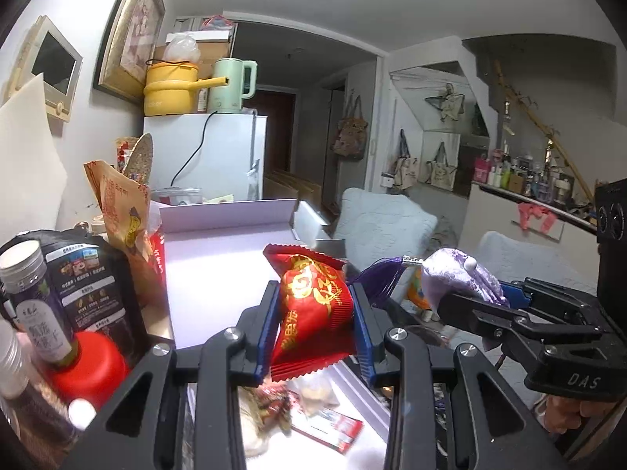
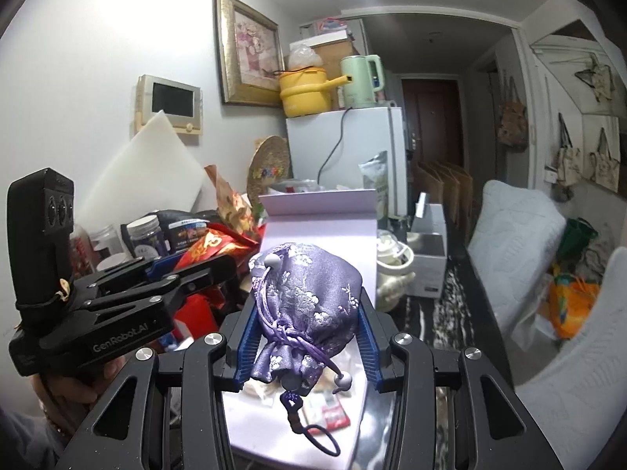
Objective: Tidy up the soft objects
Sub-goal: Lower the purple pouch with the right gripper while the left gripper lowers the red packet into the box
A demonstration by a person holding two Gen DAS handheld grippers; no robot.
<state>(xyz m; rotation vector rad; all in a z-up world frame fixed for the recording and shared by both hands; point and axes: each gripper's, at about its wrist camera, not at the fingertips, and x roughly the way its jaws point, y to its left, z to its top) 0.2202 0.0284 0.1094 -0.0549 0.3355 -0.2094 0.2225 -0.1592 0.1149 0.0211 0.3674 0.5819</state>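
Note:
My left gripper (image 1: 315, 293) is shut on a red snack packet (image 1: 313, 305) with gold print, held in the air above the white box (image 1: 219, 258). My right gripper (image 2: 307, 301) is shut on a purple embroidered drawstring pouch (image 2: 309, 305), whose cord and beads dangle below. In the left wrist view the right gripper (image 1: 470, 297) shows at the right with the pouch (image 1: 462, 278) in it. In the right wrist view the left gripper (image 2: 203, 266) shows at the left with the red packet (image 2: 211, 246). Small wrapped snacks (image 1: 313, 407) lie on the white surface under both grippers.
Jars, a red-capped bottle (image 1: 86, 368) and snack bags (image 1: 117, 211) crowd the left side. Behind stands a white fridge (image 1: 219, 156) with a yellow pot and green kettle on top. A grey box (image 2: 431, 250) and white cushions (image 2: 517, 258) lie to the right.

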